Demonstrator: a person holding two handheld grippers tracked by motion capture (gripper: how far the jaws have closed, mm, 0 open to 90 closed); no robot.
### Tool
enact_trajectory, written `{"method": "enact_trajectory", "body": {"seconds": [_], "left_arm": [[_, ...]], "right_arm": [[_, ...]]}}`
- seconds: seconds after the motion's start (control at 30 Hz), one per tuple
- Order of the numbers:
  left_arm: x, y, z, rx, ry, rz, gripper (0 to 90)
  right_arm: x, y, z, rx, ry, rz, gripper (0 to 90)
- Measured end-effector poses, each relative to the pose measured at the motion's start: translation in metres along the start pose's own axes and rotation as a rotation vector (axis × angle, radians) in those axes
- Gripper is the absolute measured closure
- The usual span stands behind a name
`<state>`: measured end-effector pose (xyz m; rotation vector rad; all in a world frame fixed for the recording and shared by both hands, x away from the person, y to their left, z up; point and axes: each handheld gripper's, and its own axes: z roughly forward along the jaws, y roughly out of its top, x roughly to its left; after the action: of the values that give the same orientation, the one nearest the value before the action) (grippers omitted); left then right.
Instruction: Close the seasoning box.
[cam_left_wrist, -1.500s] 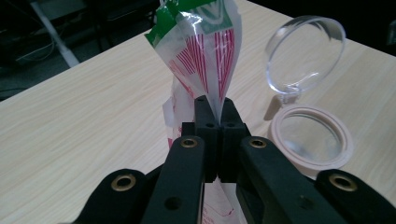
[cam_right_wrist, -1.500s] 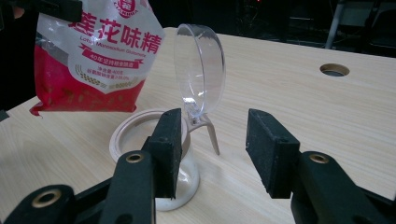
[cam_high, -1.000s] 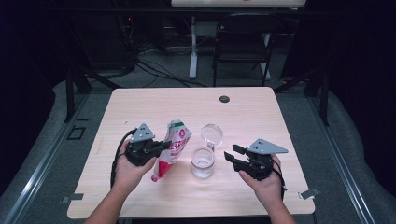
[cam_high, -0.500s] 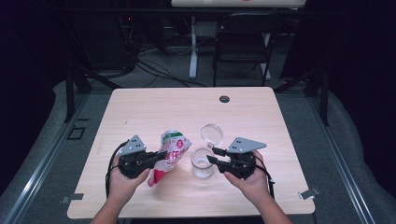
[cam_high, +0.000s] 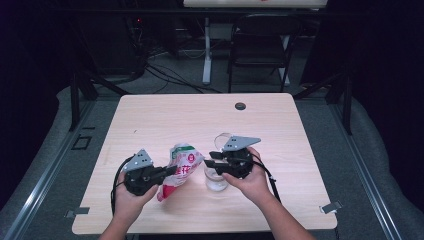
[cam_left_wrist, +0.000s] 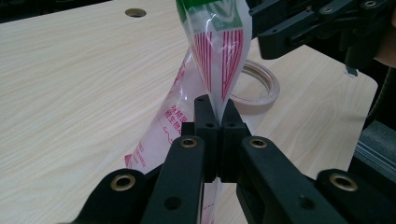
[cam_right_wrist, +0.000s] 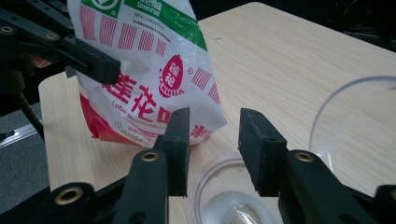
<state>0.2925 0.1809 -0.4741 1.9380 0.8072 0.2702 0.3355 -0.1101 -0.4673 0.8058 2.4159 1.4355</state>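
Right claw (cam_high: 209, 163) slid left, gaping over the jar (cam_high: 216, 180) — left claw (cam_high: 172, 170) pinches the bag (cam_high: 181, 167).

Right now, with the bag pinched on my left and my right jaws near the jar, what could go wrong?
The left gripper pinches only a thin fold of the bag, so it might slip or tear. The right gripper, jaws open with nothing between them, hangs over the glass jar and could knock it over.

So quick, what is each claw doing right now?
Left gripper: shut on the bag.
Right gripper: open, its jaws just opening a little, nothing held.
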Motion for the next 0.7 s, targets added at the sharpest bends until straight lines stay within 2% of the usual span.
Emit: {"method": "enact_trajectory", "body": {"seconds": [0.17,0.2,0.43,0.57,0.7], "left_arm": [[0.001,-0.002,-0.001,-0.001,-0.002,-0.004,89.7],[0.001,-0.002,-0.002,0.001,-0.003,-0.004,89.7],[0.003,-0.003,-0.003,-0.003,-0.004,-0.008,89.6],[0.004,-0.004,-0.003,0.000,-0.001,-0.010,89.6],[0.006,-0.005,-0.003,0.005,0.004,-0.011,89.6]], "right_arm": [[0.001,0.003,0.014,0.013,0.015,-0.004,58.7],[0.002,0.004,0.019,0.015,0.024,-0.007,55.6],[0.007,0.007,0.028,0.016,0.051,-0.035,53.6],[0.008,0.008,0.033,0.020,0.066,-0.035,54.1],[0.010,0.009,0.035,0.014,0.097,-0.027,58.1]]}}
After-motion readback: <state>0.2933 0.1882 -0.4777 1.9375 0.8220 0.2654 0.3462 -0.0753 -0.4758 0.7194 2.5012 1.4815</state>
